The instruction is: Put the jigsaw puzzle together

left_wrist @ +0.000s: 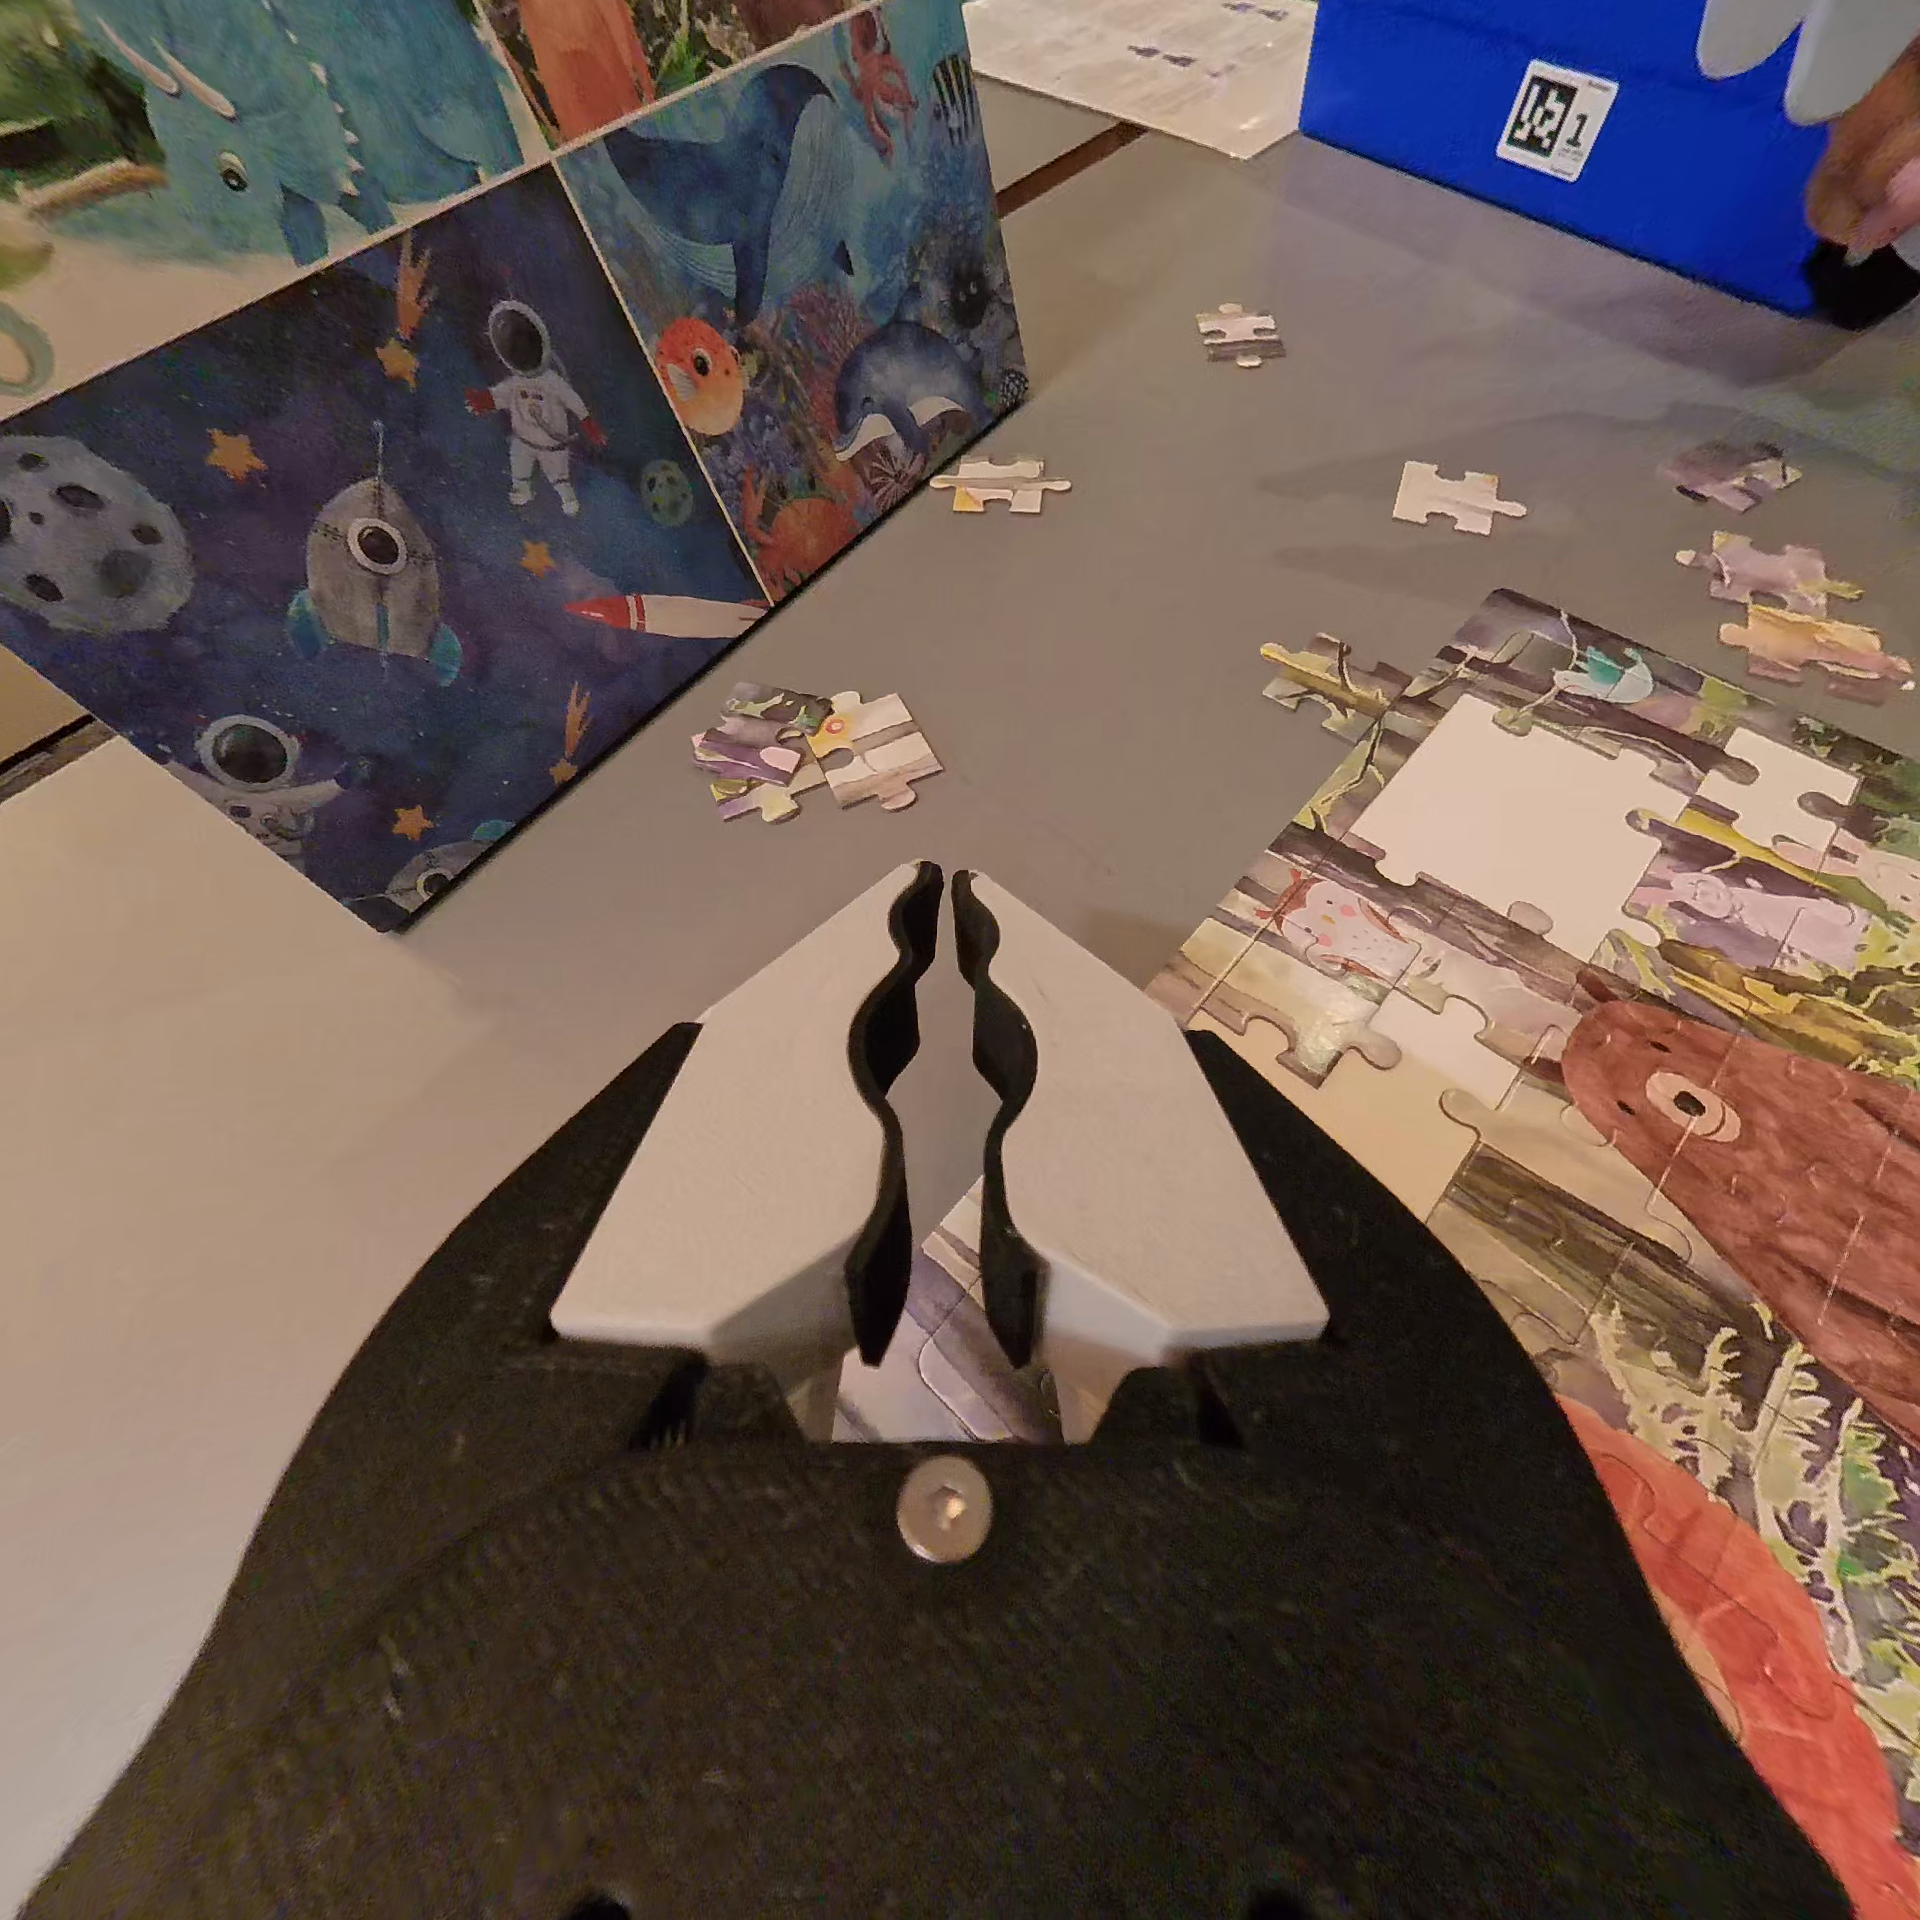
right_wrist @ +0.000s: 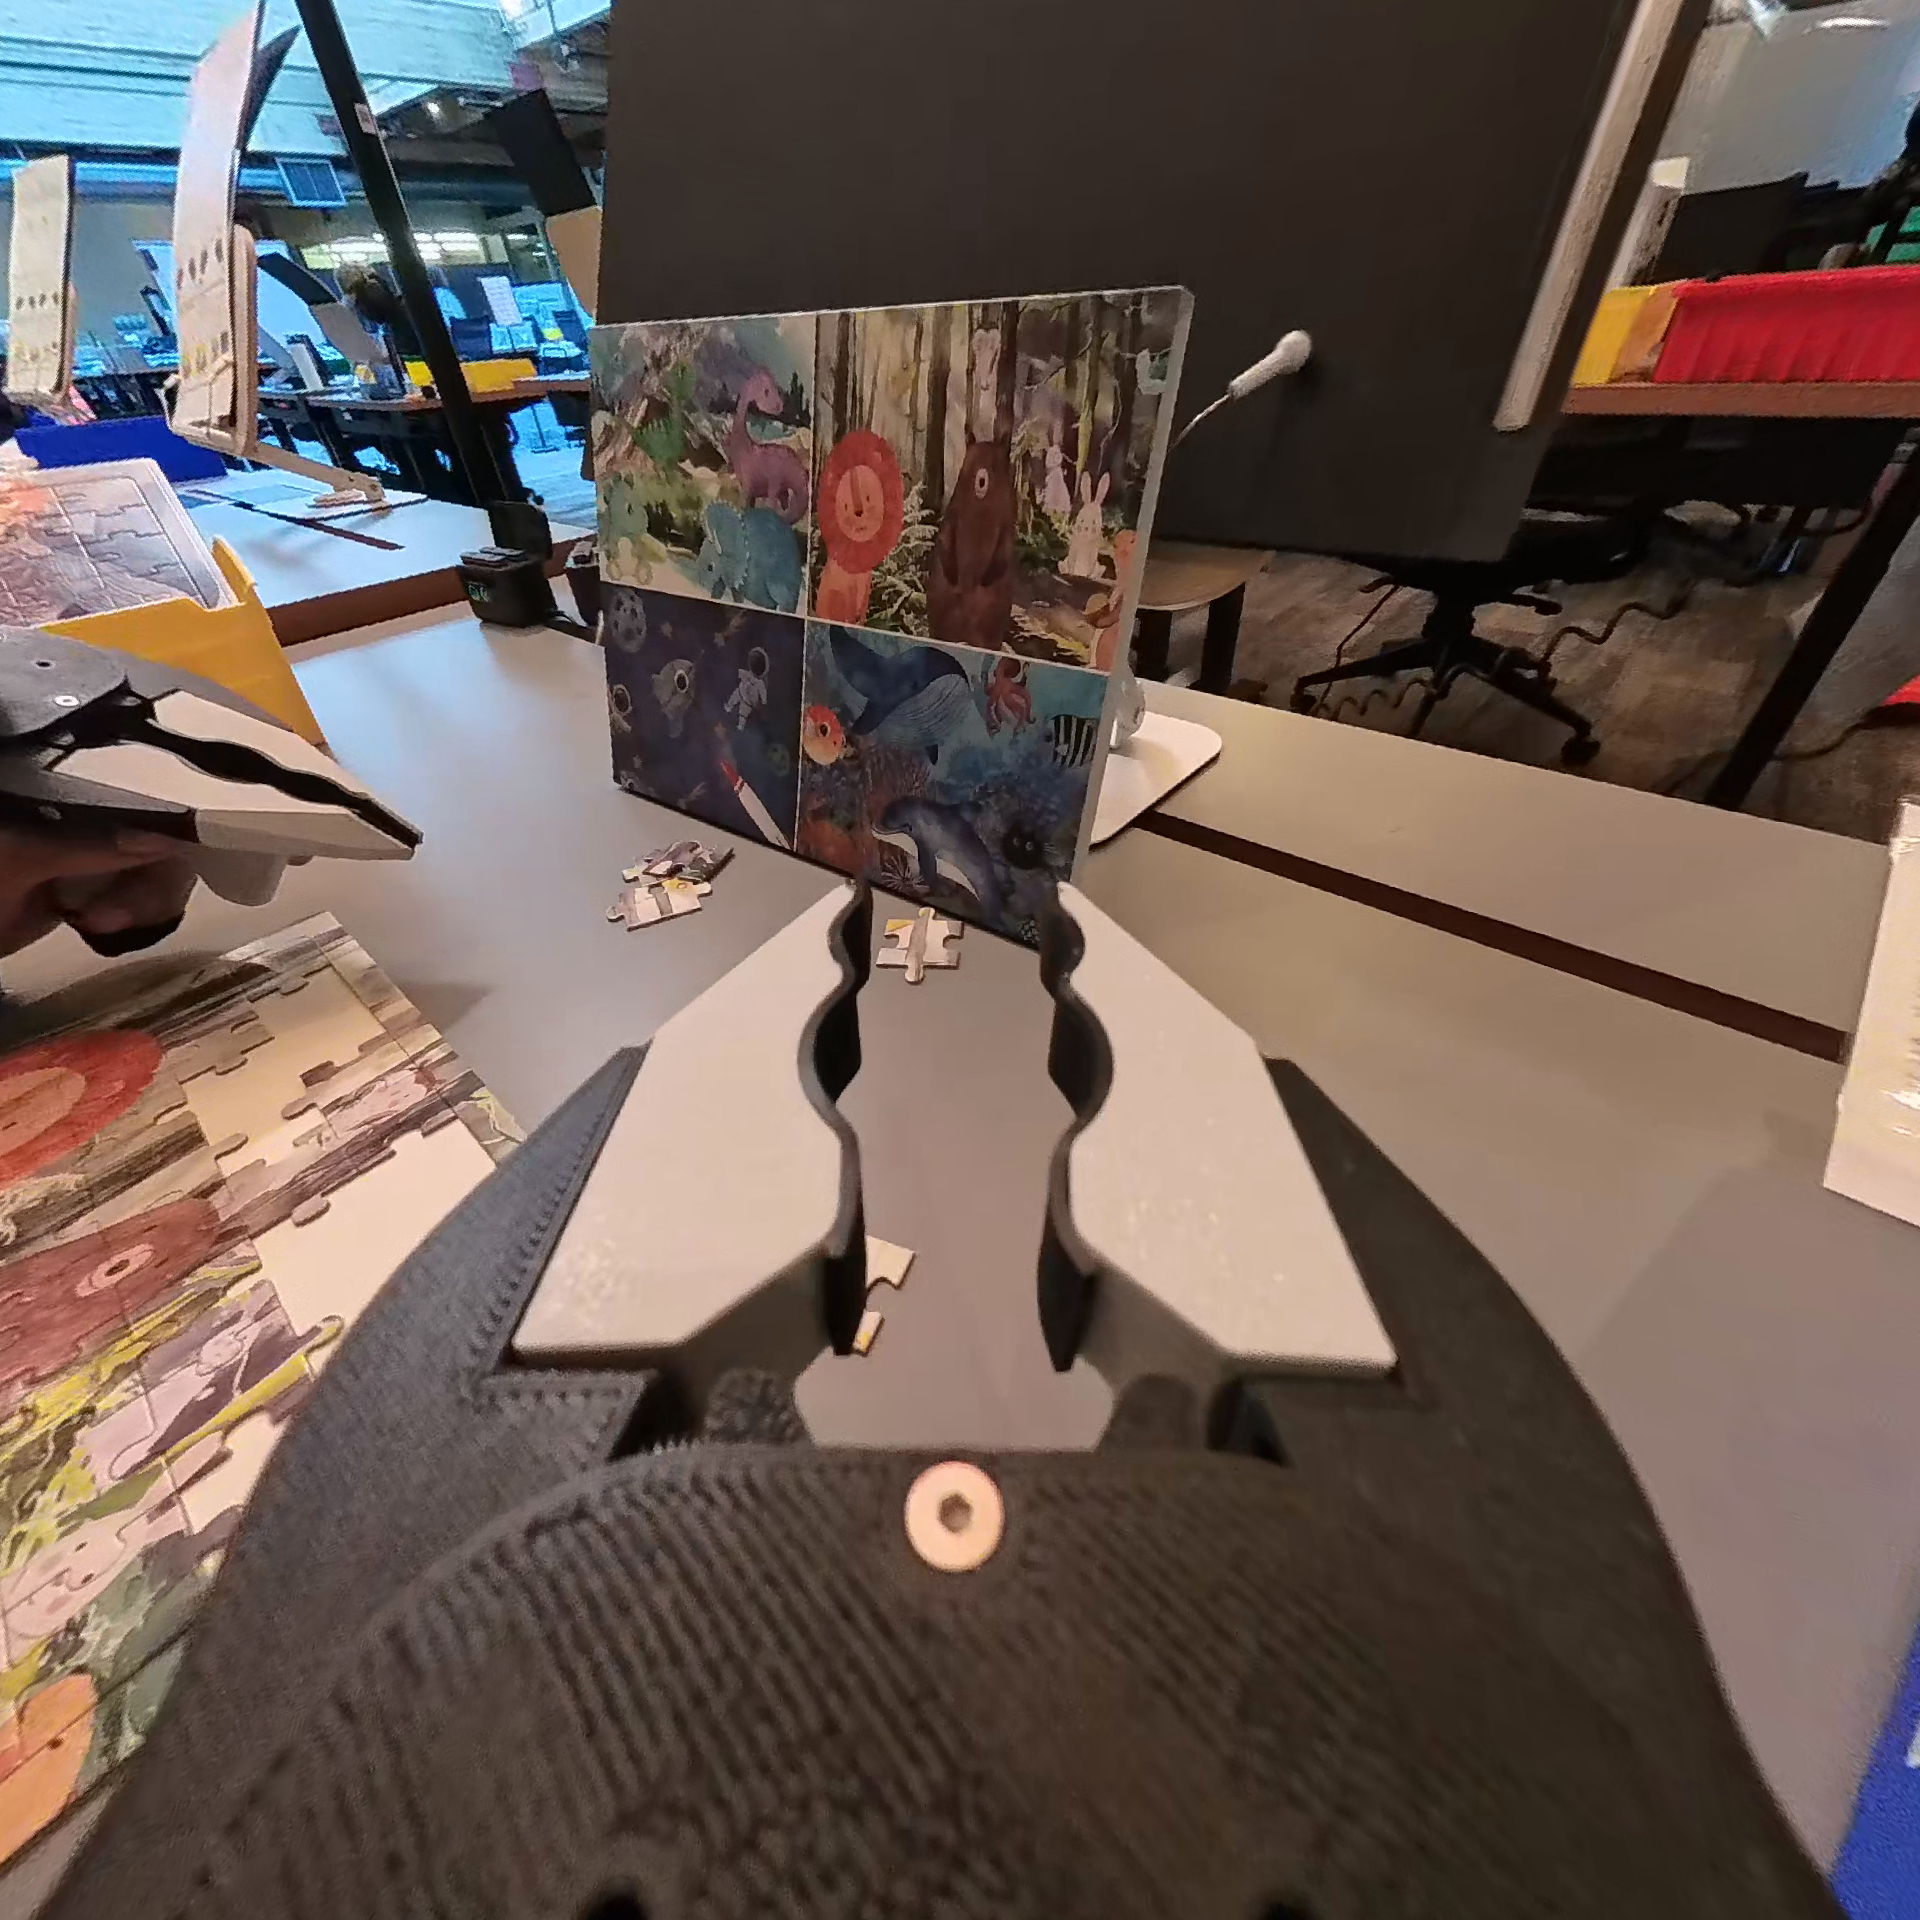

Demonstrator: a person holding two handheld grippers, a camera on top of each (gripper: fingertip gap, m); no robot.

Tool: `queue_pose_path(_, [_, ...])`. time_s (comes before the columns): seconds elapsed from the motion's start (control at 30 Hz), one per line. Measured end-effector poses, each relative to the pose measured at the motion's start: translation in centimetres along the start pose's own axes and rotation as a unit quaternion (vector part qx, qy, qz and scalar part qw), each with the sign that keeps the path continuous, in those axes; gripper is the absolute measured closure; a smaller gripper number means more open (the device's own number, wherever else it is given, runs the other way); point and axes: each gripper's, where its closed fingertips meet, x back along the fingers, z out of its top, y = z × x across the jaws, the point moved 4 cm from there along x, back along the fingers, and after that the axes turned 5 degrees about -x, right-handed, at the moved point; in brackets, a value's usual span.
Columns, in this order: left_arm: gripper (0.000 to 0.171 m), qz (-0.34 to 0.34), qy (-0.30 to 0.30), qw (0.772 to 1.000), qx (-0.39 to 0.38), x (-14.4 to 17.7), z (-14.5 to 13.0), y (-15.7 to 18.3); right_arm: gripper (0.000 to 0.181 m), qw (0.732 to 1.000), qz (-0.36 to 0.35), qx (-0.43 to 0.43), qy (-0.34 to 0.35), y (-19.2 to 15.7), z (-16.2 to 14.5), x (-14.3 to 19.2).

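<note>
The jigsaw puzzle (left_wrist: 1621, 1091) lies part-built on the grey surface (left_wrist: 1122, 582), white gaps showing near its top. The left hand-held gripper (left_wrist: 938, 883) hangs beside it, fingers nearly pressed together, holding nothing. The right hand-held gripper (right_wrist: 956, 914) is spread over a loose piece (right_wrist: 916, 940). Judged step: fetching a piece; next, lower and pinch it.

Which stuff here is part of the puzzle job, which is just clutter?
Job:
half-built puzzle
loose pieces
picture board for reference
left gripper, shut
right gripper, open

Clutter:
blue box
papers
yellow bin
office chair
</note>
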Motion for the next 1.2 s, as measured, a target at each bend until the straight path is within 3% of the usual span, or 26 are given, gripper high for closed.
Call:
queue_pose_path(0.2, [0.171,-0.001,-0.009,1.000,-0.006,-0.3,-0.3,0.2,0.150,1.000,0.001,0.015,-0.013,-0.4,0.0,-0.2])
queue_pose_path(0.57, [0.171,-0.006,-0.015,1.000,-0.008,-0.6,-0.5,0.4,0.156,0.989,0.027,0.005,-0.143,-0.6,-4.0,-1.7])
queue_pose_path(0.67, [0.171,-0.004,-0.017,1.000,-0.010,-0.6,-0.5,0.4,0.172,0.984,0.046,0.002,-0.173,-0.6,-5.0,-1.6])
queue_pose_path(0.8, [0.171,0.001,-0.016,1.000,-0.008,-0.5,-0.5,0.1,0.179,0.979,0.063,-0.012,-0.194,-0.3,-5.8,-1.5])
queue_pose_path(1.2, [0.171,0.004,-0.015,1.000,-0.013,-0.5,-0.4,0.2,0.181,0.961,0.021,0.035,-0.274,0.8,-8.2,-1.6])
